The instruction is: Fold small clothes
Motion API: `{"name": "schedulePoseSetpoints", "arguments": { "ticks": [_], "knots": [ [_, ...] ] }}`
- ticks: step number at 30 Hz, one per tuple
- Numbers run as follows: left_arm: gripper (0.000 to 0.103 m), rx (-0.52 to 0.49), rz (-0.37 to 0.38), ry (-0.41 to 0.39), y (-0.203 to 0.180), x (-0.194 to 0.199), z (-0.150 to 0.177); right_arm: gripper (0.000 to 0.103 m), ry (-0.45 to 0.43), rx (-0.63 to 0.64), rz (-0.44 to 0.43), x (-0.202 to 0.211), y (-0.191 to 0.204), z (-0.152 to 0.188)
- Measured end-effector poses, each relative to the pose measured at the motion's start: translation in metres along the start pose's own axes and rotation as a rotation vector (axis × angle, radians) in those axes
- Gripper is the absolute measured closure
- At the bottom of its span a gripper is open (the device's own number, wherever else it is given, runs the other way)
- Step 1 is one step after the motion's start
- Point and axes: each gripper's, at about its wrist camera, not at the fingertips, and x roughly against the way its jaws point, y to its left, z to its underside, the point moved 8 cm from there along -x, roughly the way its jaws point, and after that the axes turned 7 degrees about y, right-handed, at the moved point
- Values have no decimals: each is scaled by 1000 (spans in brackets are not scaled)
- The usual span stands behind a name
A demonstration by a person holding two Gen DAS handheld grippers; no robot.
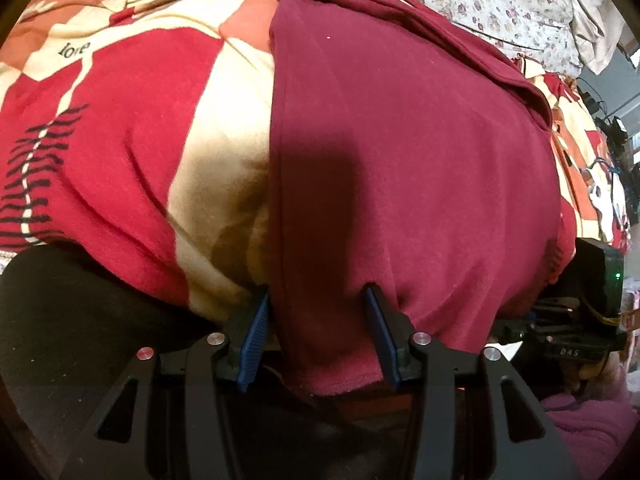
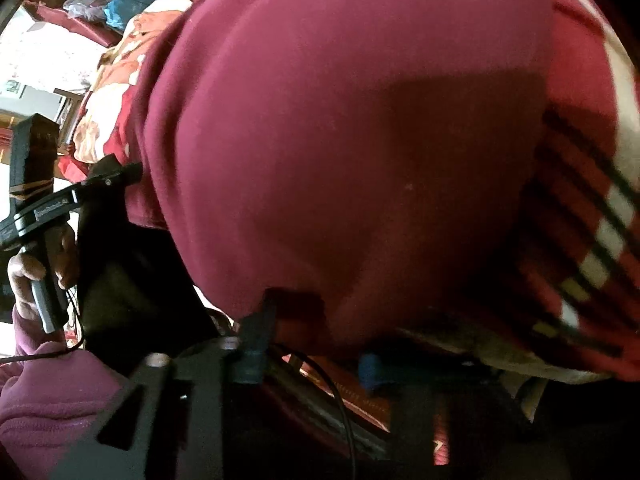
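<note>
Looking along your left gripper (image 1: pixel 318 320): jaws spread, blue pads on either side of the near hem of the maroon garment (image 1: pixel 400 152), cloth sitting in the gap but not pinched. The left pad sits at the garment's left edge, where it meets the cream patch of the blanket (image 1: pixel 120 168); the right finger presses into a pucker of the cloth. The garment lies flat on the bed, on the red, cream and orange blanket, its near hem hanging over the bed's near edge toward you. Its far end is doubled over into a fold near the bed's far edge. A floral sheet (image 1: pixel 500 4) shows beyond that fold. Your right gripper (image 2: pixel 320 332) is at the same near hem, further along toward the garment's right side; this view is blurred and dark, and one finger is buried under the cloth, so you cannot tell whether those jaws are spread or clamped on the hem. In the right wrist view your left hand (image 2: pixel 36 276), in a maroon sleeve, grips the left gripper's handle at the frame's left edge. Both grippers are near each other along the bed's near edge.
</note>
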Motion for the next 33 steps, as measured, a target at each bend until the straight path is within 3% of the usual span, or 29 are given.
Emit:
{"name": "schedulePoseSetpoints", "arguments": {
  "ticks": [3, 9, 14, 17, 20, 22, 24, 25, 26, 28, 33],
  "knots": [
    [103, 6, 61, 9, 1, 2, 2, 86, -38, 40, -7, 11, 10, -1],
    [103, 12, 105, -40, 3, 28, 1, 90, -127, 112, -128, 58, 42, -7],
    [103, 15, 180, -157, 1, 72, -22, 97, -277, 105, -242, 124, 47, -33],
    [103, 28, 183, -200, 1, 83, -45, 101, -375, 75, -183, 152, 33, -56],
    [103, 41, 174, -209, 1, 79, -63, 102, -409, 21, -126, 162, 12, -77],
    [103, 31, 177, -207, 0, 78, -64, 95, -389, -9, -80, 160, 2, -80],
    [103, 20, 167, -209, 0, 77, -61, 79, -309, -17, -173, 147, 4, -71],
    [103, 22, 169, -208, -1, 78, -60, 59, -266, -7, -188, 139, 8, -64],
    [103, 27, 172, -207, -2, 79, -61, 45, -226, 13, -160, 130, 10, -55],
    [103, 45, 181, -210, 2, 80, -61, 44, -155, 60, -104, 111, 11, -38],
    [103, 49, 184, -219, 3, 86, -59, 44, 53, 61, -90, 50, 4, 1]
  ]
}}
